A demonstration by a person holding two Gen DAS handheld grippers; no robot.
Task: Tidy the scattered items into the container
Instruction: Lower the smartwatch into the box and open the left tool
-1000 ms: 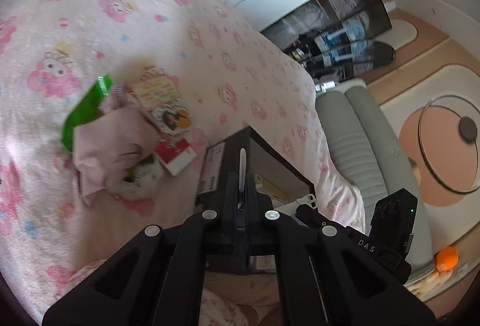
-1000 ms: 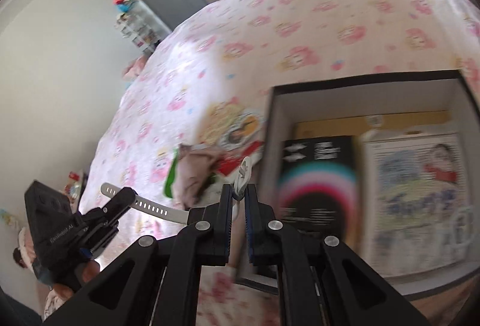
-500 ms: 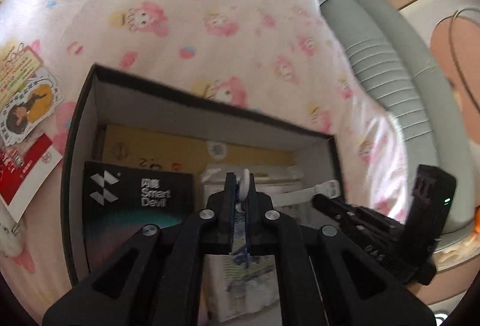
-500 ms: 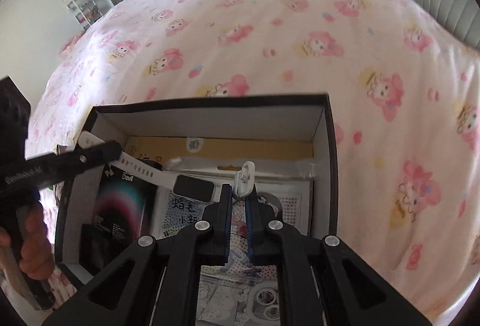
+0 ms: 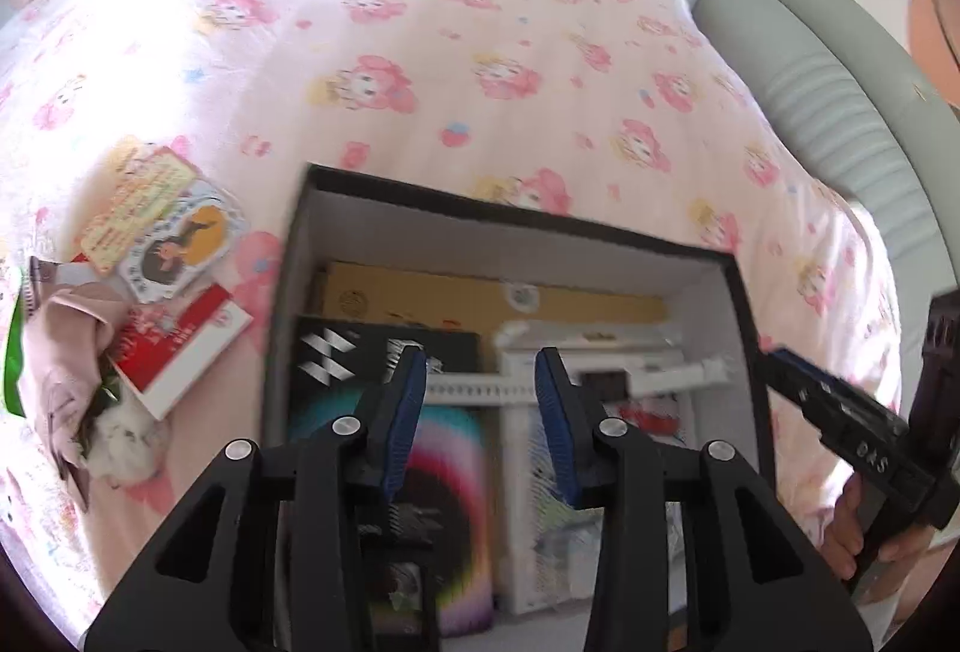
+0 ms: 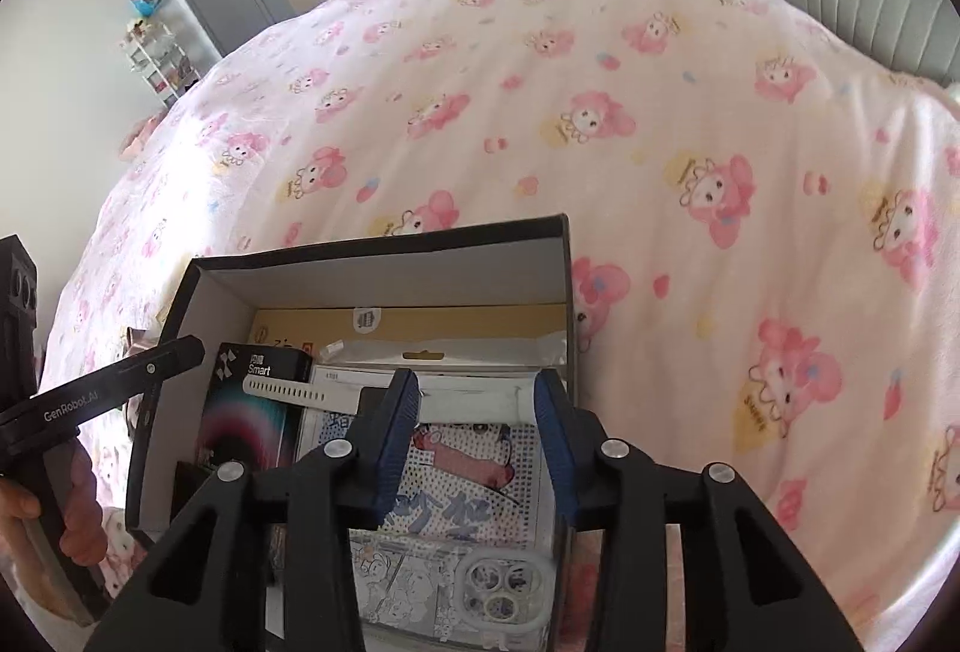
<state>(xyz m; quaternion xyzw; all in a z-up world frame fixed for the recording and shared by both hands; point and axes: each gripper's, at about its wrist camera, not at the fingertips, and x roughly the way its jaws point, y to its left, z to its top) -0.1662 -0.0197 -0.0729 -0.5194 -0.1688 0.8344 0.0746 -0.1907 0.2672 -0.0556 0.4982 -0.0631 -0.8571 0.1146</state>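
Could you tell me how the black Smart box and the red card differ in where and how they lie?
The black box lies inside the container, partly under the white watch; the red card is outside on the blanket. The box is black with a rainbow swirl; the card is red with a white edge. Both lie flat.

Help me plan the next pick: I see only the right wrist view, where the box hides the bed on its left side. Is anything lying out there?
Observer: Yes. A small pile lies on the bedspread beside the box, with a red-and-white packet nearest its wall.
Operator: Anything soft in it?
Observer: A pink cloth lies crumpled at the pile's outer side, against a green packet.
Operator: Is the left gripper free?
Observer: The left gripper is over the box, jaws open, holding nothing.
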